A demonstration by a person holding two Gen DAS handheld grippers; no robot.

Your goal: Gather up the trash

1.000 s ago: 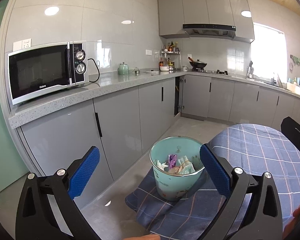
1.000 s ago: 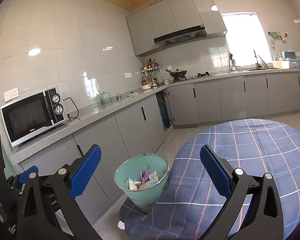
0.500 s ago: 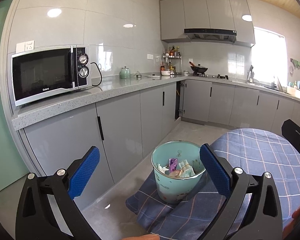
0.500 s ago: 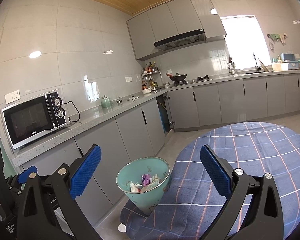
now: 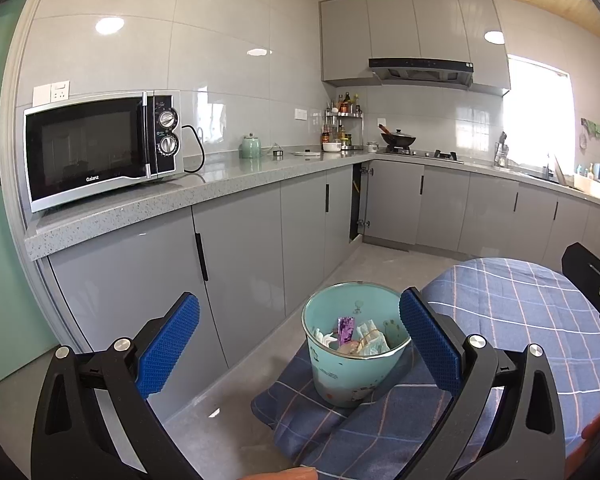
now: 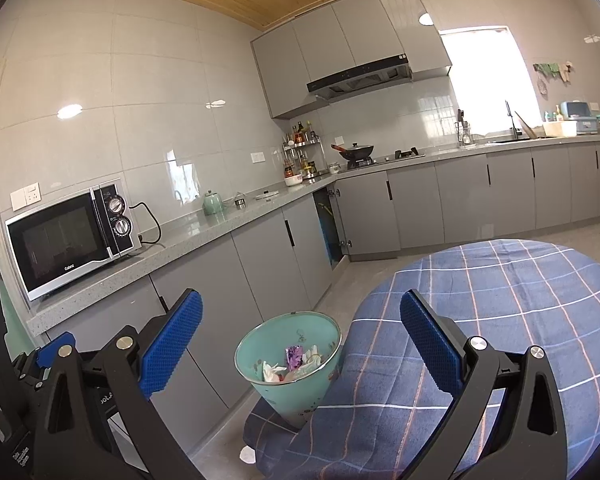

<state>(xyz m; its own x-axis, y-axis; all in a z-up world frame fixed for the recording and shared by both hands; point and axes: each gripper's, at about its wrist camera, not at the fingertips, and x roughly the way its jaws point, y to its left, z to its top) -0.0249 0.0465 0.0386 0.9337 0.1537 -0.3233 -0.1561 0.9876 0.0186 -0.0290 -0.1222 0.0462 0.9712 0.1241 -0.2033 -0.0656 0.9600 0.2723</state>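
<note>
A teal trash bin (image 5: pixel 350 364) stands on the floor beside the table, on a hanging corner of the blue checked tablecloth (image 5: pixel 540 320). It holds several wrappers and crumpled tissues (image 5: pixel 360 336). The bin also shows in the right wrist view (image 6: pixel 296 372), with the trash (image 6: pixel 296 360) inside. My left gripper (image 5: pixel 300 344) is open and empty, held above and short of the bin. My right gripper (image 6: pixel 300 344) is open and empty, raised over the table's edge. A small white scrap (image 6: pixel 247 455) lies on the floor by the cloth.
Grey kitchen cabinets (image 5: pixel 240 248) line the left wall close to the bin. A microwave (image 5: pixel 100 148) sits on the countertop (image 5: pixel 220 184). The round table with the checked cloth (image 6: pixel 500 320) fills the right. A stove with a wok (image 6: pixel 356 150) is at the far corner.
Both grippers have tilted and risen slightly, so the bin sits lower in both views. Both stay open and empty. The bin has not moved.
</note>
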